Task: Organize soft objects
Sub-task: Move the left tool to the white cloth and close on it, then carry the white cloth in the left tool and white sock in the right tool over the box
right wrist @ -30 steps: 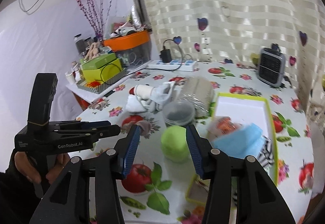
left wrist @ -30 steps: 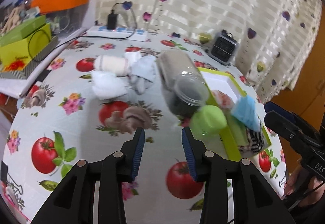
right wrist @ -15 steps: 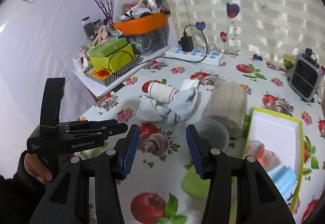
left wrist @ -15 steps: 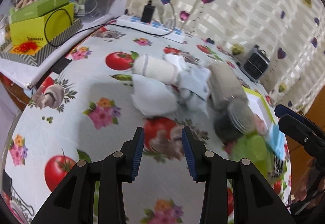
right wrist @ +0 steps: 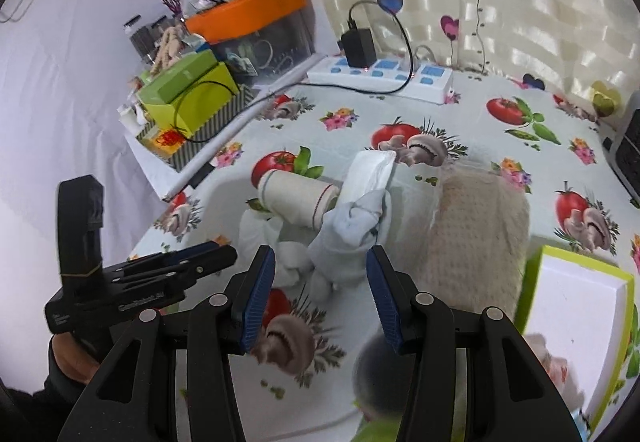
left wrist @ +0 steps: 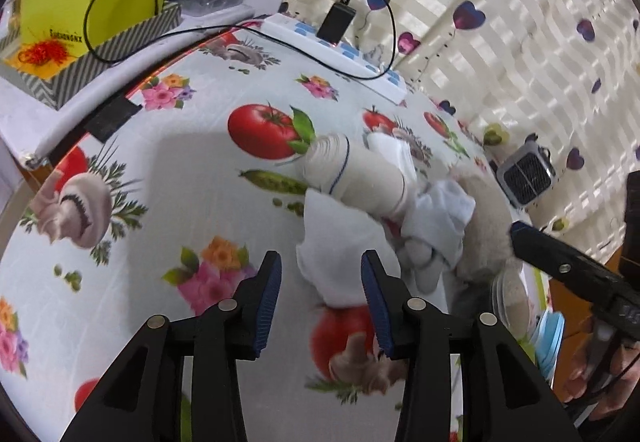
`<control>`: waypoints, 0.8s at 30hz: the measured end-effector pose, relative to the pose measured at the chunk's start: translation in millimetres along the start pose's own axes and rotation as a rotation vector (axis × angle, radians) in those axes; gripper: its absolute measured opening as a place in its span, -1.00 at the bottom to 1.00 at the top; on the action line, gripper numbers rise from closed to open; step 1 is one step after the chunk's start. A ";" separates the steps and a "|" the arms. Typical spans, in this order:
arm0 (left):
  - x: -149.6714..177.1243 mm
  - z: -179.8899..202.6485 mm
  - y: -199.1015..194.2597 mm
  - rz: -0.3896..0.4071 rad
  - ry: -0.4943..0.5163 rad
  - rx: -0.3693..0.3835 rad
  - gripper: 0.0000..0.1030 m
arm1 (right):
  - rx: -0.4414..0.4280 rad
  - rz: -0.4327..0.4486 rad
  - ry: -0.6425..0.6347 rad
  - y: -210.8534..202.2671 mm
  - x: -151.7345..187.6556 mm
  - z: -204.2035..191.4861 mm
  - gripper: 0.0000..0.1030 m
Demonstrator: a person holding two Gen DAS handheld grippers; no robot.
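The counter (left wrist: 192, 169) (tomato-print cloth) carries a heap of soft things: a beige knitted roll (right wrist: 476, 234), a white cloth (left wrist: 340, 266), a rolled cream sock (left wrist: 356, 177). The left hand-held gripper (left wrist: 320, 298) and right hand-held gripper (right wrist: 320, 290) both hover spread wide, holding nothing, near the heap.

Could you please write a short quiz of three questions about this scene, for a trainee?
1. True or false: the left gripper is shut on the beige roll.
2. What is plugged into the power strip? A) black charger B) lamp C) fan
3. What colour is the rim of the tray?

Key: 1. False, both the left and the right gripper are open and empty. 2. A. 3. Yellow-green.
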State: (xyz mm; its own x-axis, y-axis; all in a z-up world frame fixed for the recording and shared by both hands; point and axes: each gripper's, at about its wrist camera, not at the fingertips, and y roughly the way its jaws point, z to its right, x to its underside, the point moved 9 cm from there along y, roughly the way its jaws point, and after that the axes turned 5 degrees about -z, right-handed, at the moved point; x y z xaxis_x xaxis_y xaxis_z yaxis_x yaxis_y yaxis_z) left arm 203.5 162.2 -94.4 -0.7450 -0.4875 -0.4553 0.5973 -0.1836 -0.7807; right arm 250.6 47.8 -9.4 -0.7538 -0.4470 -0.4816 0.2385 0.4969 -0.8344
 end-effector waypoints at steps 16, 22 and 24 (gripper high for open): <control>-8.0 15.7 40.1 -0.054 0.054 -0.023 0.02 | 0.083 -0.163 0.030 62.3 -11.3 21.3 -0.07; -5.3 26.5 43.4 -0.058 0.103 -0.030 -0.29 | 0.066 -0.133 0.011 54.9 -10.5 16.4 -0.59; -3.7 30.4 40.4 -0.050 0.121 -0.035 -0.38 | 0.058 -0.124 0.007 51.3 -9.6 14.0 -0.61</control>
State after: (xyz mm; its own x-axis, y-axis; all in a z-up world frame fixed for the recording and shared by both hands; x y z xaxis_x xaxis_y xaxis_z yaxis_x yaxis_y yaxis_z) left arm 239.4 130.6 -111.3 -0.8050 -0.3718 -0.4623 0.5497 -0.1744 -0.8169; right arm 278.7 67.2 -51.4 -0.7838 -0.4968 -0.3725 0.1784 0.3944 -0.9015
